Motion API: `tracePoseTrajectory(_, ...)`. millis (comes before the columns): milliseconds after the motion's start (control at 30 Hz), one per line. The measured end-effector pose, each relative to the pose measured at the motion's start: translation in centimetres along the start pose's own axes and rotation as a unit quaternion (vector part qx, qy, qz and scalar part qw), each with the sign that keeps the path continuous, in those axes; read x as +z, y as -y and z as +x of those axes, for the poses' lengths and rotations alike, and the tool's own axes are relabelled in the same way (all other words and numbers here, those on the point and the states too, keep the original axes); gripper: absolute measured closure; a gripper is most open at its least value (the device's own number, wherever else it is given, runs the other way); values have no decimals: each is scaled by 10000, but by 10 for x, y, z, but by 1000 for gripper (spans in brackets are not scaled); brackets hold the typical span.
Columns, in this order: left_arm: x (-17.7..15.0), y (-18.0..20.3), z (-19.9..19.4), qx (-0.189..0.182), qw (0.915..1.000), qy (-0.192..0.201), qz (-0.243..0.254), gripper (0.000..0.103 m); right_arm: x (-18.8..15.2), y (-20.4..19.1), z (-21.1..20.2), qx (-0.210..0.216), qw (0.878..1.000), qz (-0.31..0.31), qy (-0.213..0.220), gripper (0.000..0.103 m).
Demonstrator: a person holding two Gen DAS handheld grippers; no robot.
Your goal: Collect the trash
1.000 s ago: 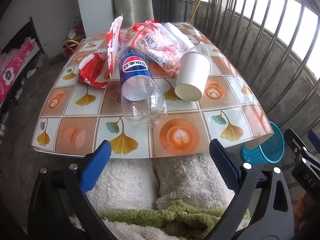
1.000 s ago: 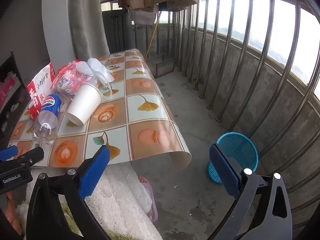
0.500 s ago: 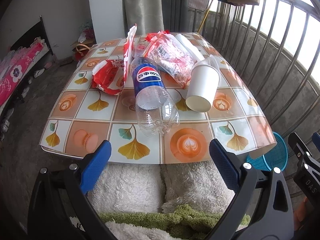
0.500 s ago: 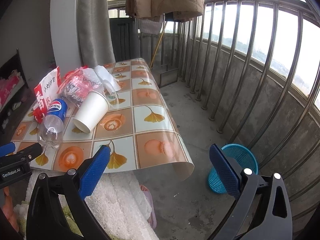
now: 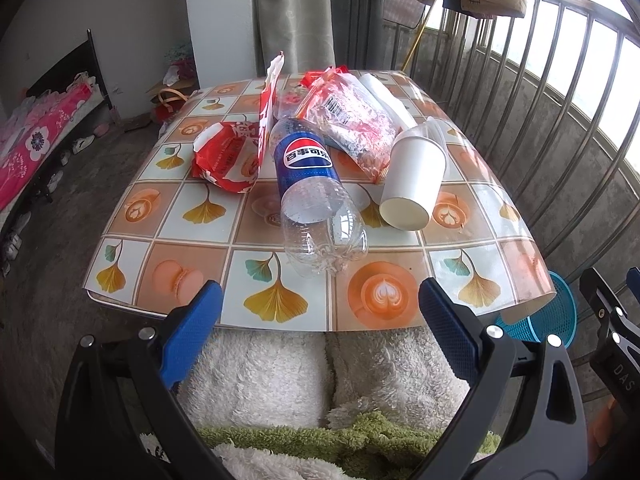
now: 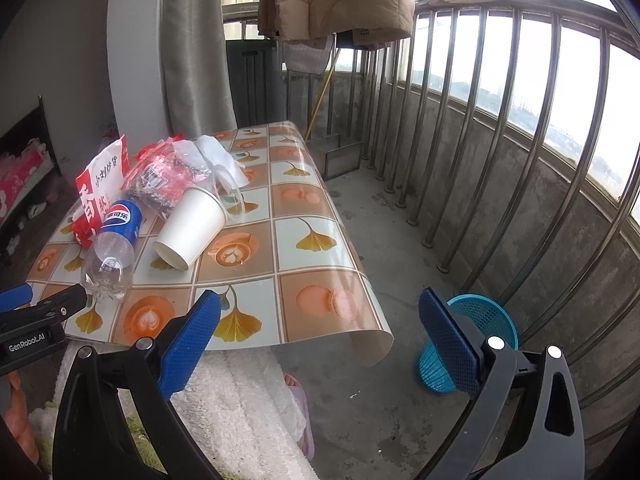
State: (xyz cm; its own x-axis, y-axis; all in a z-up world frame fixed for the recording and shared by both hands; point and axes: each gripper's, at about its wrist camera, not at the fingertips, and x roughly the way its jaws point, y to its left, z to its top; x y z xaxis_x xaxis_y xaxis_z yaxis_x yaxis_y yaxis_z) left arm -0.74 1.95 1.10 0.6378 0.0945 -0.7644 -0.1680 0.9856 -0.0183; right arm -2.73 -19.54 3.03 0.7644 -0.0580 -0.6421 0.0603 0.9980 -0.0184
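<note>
Trash lay heaped on the table [image 5: 168, 216]; both my grippers hung short of its near edge, jaws wide and empty.
My left gripper [image 5: 316, 334] faced the bottle [image 5: 316, 204], which lay on its side just beside the tipped paper cup [image 5: 414, 182] and wrappers [image 5: 228, 160]; my right gripper [image 6: 318, 338] pointed between table and blue basket [image 6: 486, 316] on the floor.

Table [image 5: 132, 216] with tiled leaf-pattern cover — held: clear Pepsi bottle [image 5: 316, 204] lying on its side; white paper cup [image 5: 414, 182] tipped over beside it; red snack bags [image 5: 232, 156] behind. Left gripper [image 5: 320, 316] hovered wide apart at the near edge — nothing between its blue pads. Blue basket [image 5: 554, 320] stood on the floor, right.
</note>
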Motion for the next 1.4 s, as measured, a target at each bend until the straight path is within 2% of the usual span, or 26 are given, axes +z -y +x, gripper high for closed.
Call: tracePoseTrajectory(1400, -2, 1, 6, 34, 9999, -112, 14, 9, 3, -3, 2, 143, 9999, -69, -25, 6)
